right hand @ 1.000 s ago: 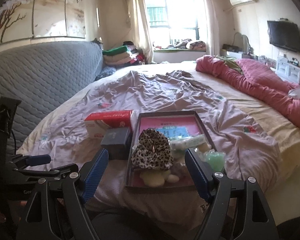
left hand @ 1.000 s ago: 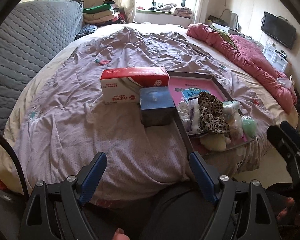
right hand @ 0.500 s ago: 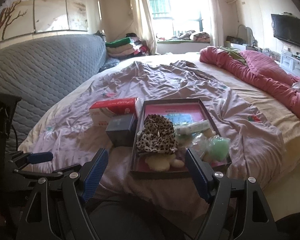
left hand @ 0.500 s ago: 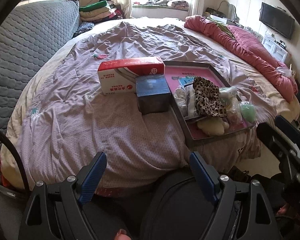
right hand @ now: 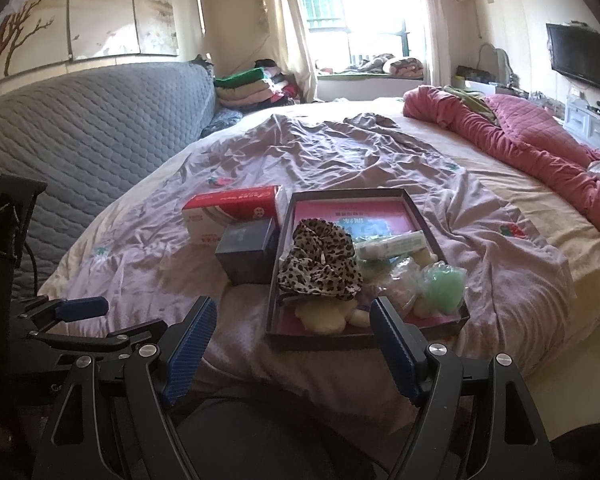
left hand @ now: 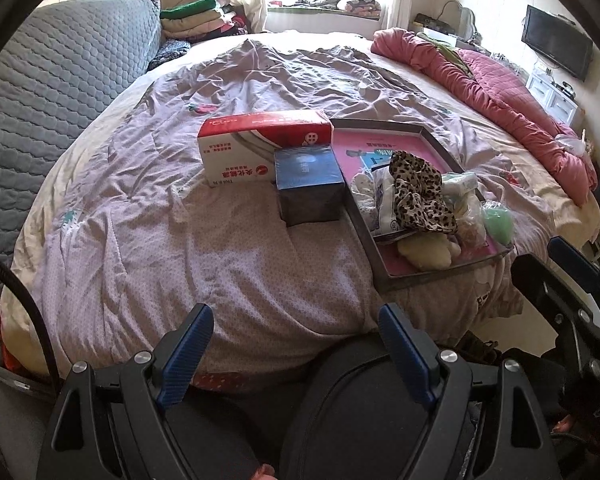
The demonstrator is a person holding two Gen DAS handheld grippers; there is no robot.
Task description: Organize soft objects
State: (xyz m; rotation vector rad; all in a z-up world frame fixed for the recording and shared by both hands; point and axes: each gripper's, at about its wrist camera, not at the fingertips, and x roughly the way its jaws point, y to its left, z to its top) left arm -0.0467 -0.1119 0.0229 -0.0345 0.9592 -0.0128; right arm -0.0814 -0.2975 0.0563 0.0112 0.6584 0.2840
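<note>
Both spread wide, nothing held: left hand-held gripper point(left hand: 292, 338) and right hand-held gripper point(right hand: 290, 330) have pulled back w/ a higher view vs 1 s ago. Soft objects point(right hand: 320, 260) sit unmoved in tray point(right hand: 332, 338), frame centre, on bed point(right hand: 340, 148). Stage unclear.

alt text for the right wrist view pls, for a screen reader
A shallow dark tray with a pink base sits on a bed's wrinkled lilac cover, holding a leopard-print fabric scrunchie, a green mesh puff and other soft items. Left of it stand a dark blue box and a red-and-white carton. The right gripper, jaws open, hangs empty before the tray.
</note>
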